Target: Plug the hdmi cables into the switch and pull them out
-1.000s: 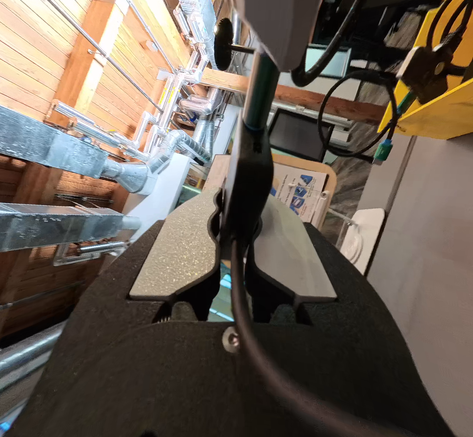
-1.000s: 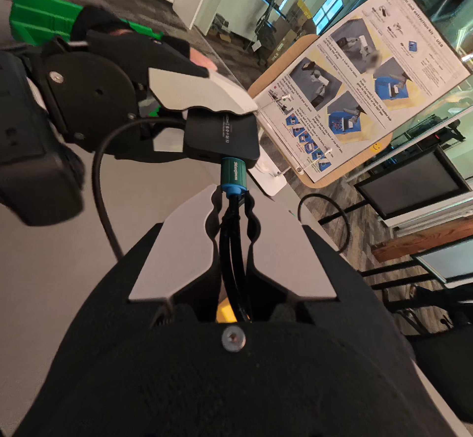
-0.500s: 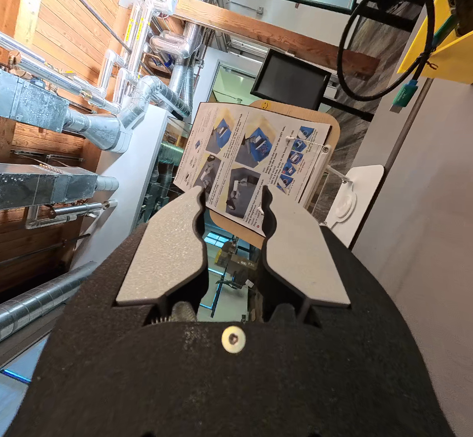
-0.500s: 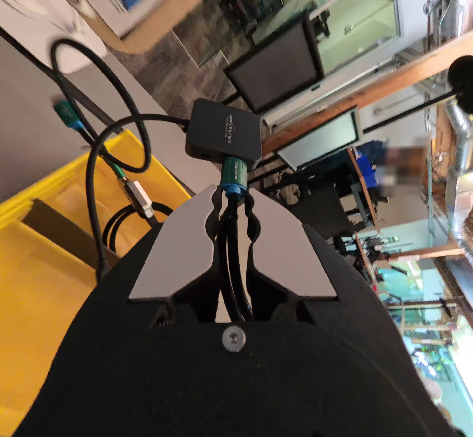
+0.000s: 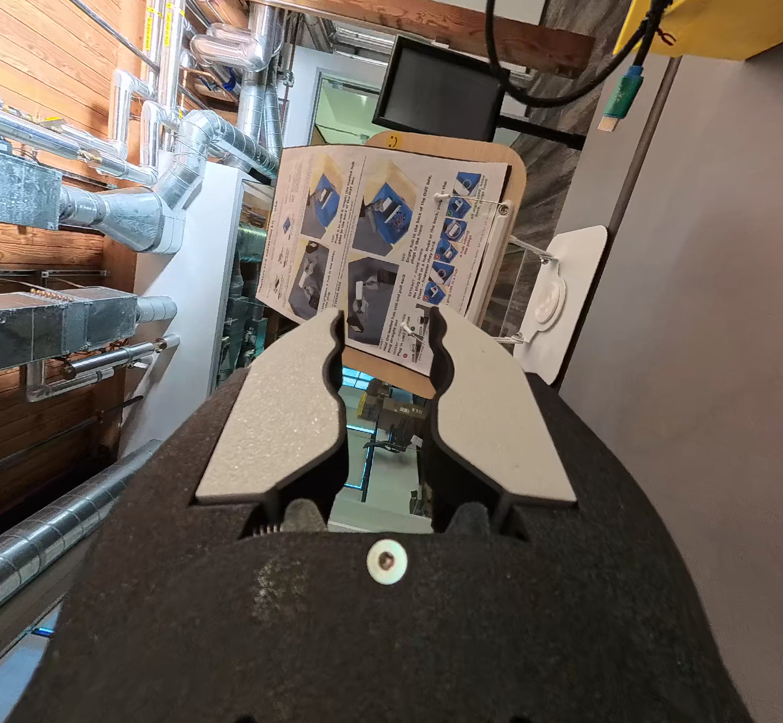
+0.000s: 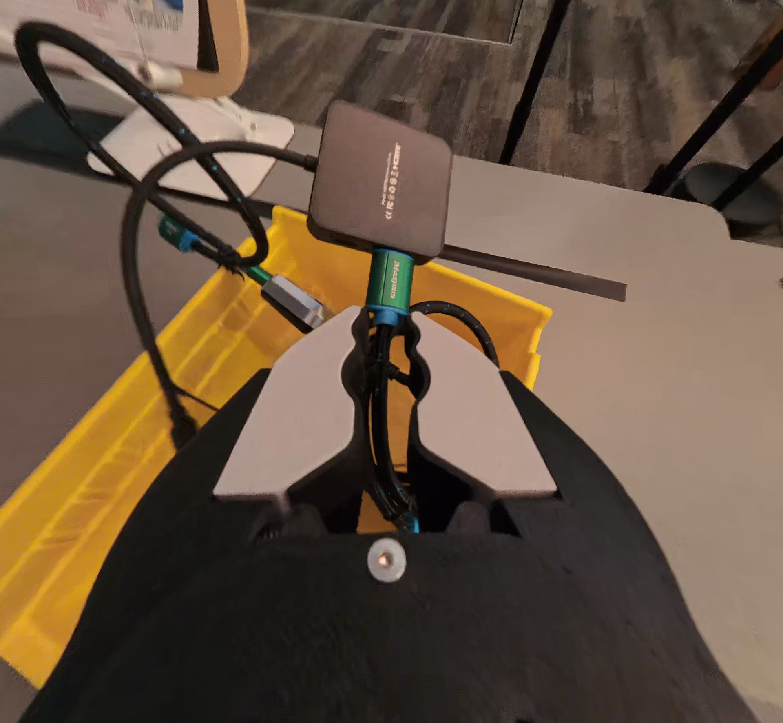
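Observation:
My right gripper [image 6: 384, 314] is shut on a black braided HDMI cable just behind its green plug [image 6: 389, 281]. That plug sits in the black switch [image 6: 379, 180], which hangs from it above the yellow bin [image 6: 237, 321]. A second green plug [image 6: 176, 233] and a grey metal plug [image 6: 292, 306] dangle from loops of black cable to the left. My left gripper [image 5: 385, 319] is open and empty, pointing at the instruction sheet [image 5: 381, 245]. A green plug [image 5: 620, 98] hangs from a cable at the upper right of the left wrist view.
The yellow bin [image 5: 699, 11] stands on the grey table [image 6: 614, 321] near its far edge. A white stand base [image 6: 190, 151] with the instruction board [image 6: 220, 24] stands at the table's back left. Beyond the edge are dark floor and black monitor stands [image 6: 538, 54]. About 40 centimetres separates my left fingertips from my right.
My left gripper has let go of the switch, opened and drawn away. My right gripper has swung with the cable and the hanging switch over the yellow bin.

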